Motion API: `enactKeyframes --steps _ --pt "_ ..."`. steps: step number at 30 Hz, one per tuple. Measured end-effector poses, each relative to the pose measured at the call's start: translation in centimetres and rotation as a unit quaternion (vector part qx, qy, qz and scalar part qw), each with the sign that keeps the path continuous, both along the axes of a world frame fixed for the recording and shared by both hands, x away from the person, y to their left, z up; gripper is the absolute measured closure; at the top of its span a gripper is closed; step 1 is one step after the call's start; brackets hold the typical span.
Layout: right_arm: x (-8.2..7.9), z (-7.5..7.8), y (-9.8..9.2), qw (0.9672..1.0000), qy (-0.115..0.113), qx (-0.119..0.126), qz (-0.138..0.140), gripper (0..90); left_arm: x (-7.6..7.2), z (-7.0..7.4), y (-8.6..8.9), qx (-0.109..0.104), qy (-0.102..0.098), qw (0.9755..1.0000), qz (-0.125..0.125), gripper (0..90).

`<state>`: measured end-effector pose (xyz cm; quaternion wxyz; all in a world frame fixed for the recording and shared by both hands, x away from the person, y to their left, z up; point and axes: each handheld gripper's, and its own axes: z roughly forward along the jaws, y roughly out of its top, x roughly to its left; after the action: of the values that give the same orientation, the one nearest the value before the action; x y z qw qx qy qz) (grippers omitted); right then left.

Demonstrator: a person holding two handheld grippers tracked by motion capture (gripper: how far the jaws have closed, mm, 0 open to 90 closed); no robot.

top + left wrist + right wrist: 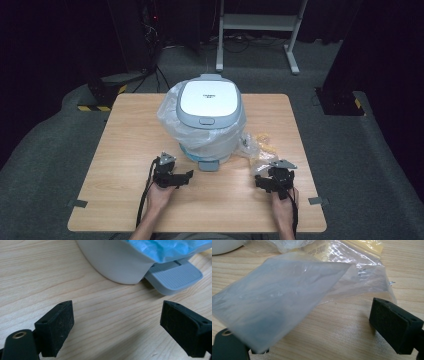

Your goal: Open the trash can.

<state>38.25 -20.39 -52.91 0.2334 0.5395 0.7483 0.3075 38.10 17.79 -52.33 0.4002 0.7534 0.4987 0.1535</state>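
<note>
both grippers' fingers spread: left gripper (186, 176) near bin pedal (175, 276), right gripper (260, 181) at clear bags (287, 297) on worktop (125, 150).

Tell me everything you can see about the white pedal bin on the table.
The pedal bin stands upright near the middle of the wooden table. It looks like white plastic, rounded, with a grey-rimmed white lid that is closed and carries a small front catch. A clear plastic liner drapes out over its sides, with blue film beneath. A grey ribbed foot pedal juts from its base toward the person. Neither gripper touches it.
</note>
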Motion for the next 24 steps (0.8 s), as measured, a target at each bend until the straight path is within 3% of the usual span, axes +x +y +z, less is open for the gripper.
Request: enactKeyframes --steps 9,24 --pt "0.0 0.0 0.0 1.0000 0.000 0.000 0.001 11.9 0.7 0.5 -1.1 -0.003 -0.004 1.0000 -0.001 10.6" --pt "0.0 0.0 0.0 1.0000 0.001 0.001 0.002 11.9 1.7 0.5 -2.7 -0.012 0.007 0.9999 -0.008 8.0"
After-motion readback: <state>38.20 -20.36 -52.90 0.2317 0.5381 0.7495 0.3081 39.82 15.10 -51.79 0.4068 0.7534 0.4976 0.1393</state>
